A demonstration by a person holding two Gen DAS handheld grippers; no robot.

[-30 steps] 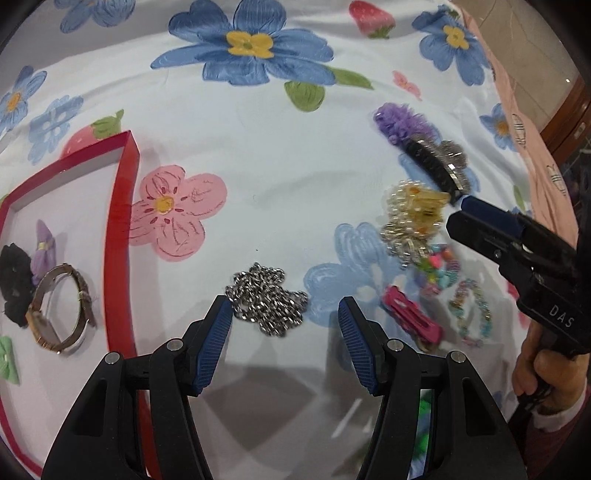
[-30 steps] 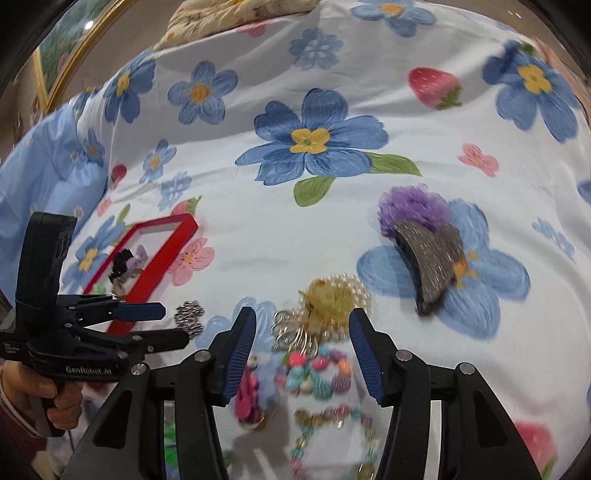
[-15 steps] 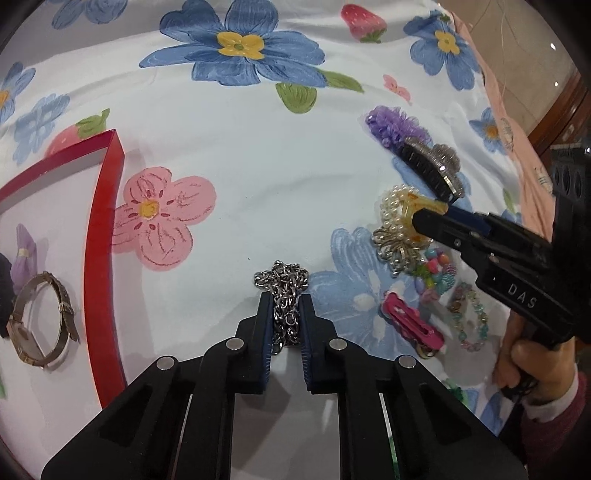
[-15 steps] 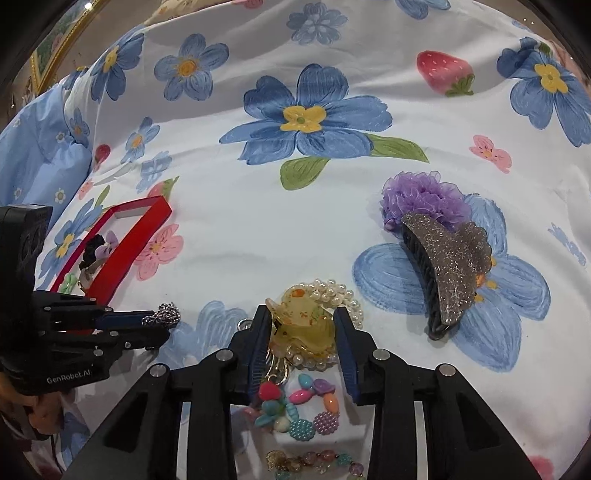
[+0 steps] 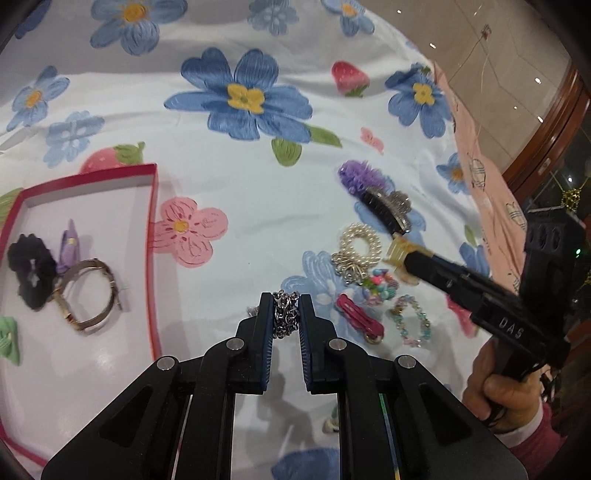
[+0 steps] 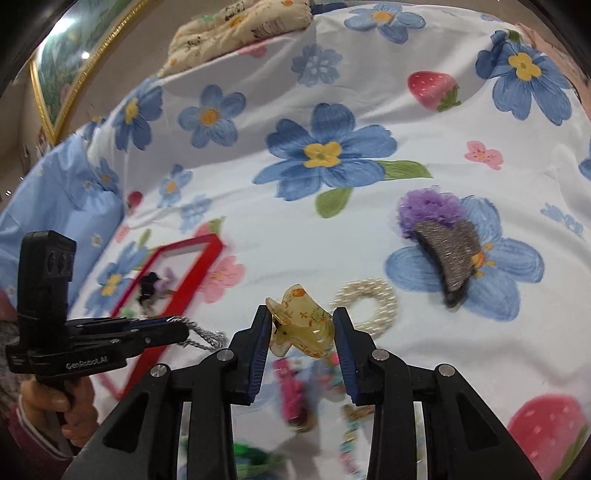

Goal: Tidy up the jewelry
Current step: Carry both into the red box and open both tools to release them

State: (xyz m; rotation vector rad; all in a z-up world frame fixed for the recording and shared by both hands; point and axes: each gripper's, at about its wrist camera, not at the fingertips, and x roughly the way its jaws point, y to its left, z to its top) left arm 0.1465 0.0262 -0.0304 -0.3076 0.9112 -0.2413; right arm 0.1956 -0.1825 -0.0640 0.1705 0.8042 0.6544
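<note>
My left gripper [image 5: 285, 301] is shut on a silver chain [image 5: 285, 314], lifted off the flowered sheet, just right of the red tray [image 5: 153, 236]. The chain also dangles from its tips in the right wrist view [image 6: 205, 334]. My right gripper [image 6: 301, 317] is shut on a translucent yellow hair claw [image 6: 301, 325], raised above the pearl ring [image 6: 369, 306]. From the left wrist view that claw [image 5: 397, 253] sticks out of the right gripper's tips. The red tray holds a black flower piece [image 5: 31, 275], a purple clip [image 5: 69, 245], a bangle watch [image 5: 88, 295] and a green clip [image 5: 7, 339].
On the sheet lie a purple scrunchie [image 6: 428, 208], a glittery grey claw clip [image 6: 448, 258], a pink clip [image 5: 358, 319], a coloured bead cluster [image 5: 380, 288] and a pastel bead bracelet [image 5: 410, 321]. A person's hand [image 5: 506, 397] grips the right tool. A cushion [image 6: 240, 26] lies far back.
Both grippers closed, the left on the silver chain and the right on the yellow claw, then lifted them off the sheet. The pearl ring stayed on the sheet, now uncovered.
</note>
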